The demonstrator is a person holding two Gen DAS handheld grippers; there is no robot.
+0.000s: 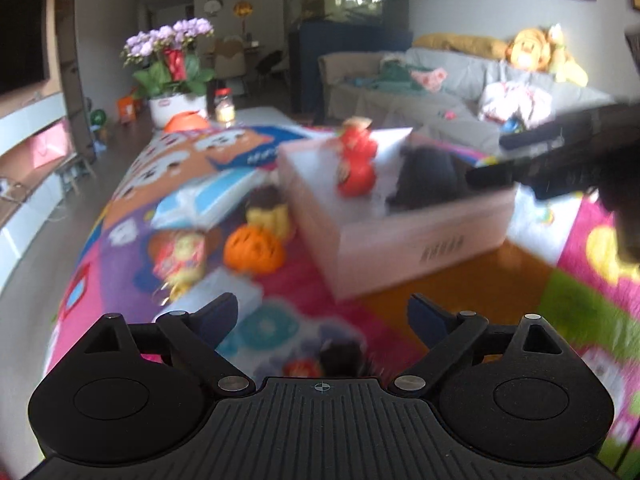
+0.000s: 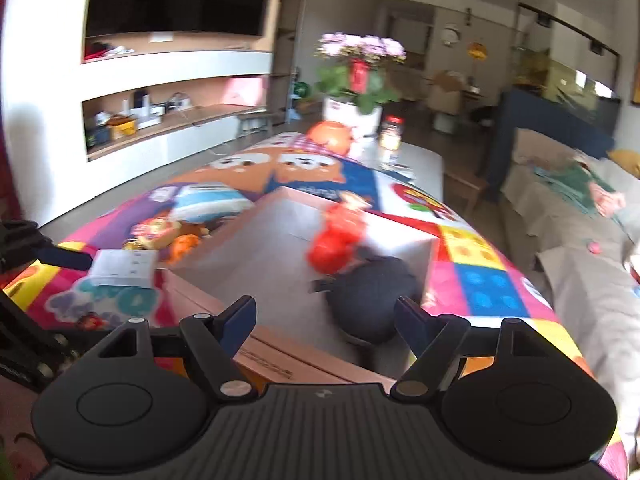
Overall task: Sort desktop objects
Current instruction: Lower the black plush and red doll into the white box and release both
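Both tongs were seen apart and empty: left gripper, right gripper. Cardboard box was placed on the patterned table cover; a red toy figure and a dark round object were already inside. Left outside at about 9 o'clock of the box: orange pumpkin, yellow toy, tissue pack, small white box. Sorting judged partly done

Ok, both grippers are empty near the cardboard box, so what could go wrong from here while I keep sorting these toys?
1. The red toy is blurred above the cardboard box; it may bounce or land on the dark round item inside.
2. The right gripper hovers over the box's near wall and could knock it.
3. The orange pumpkin toy and neighbours sit packed together, so the open left gripper might nudge several.
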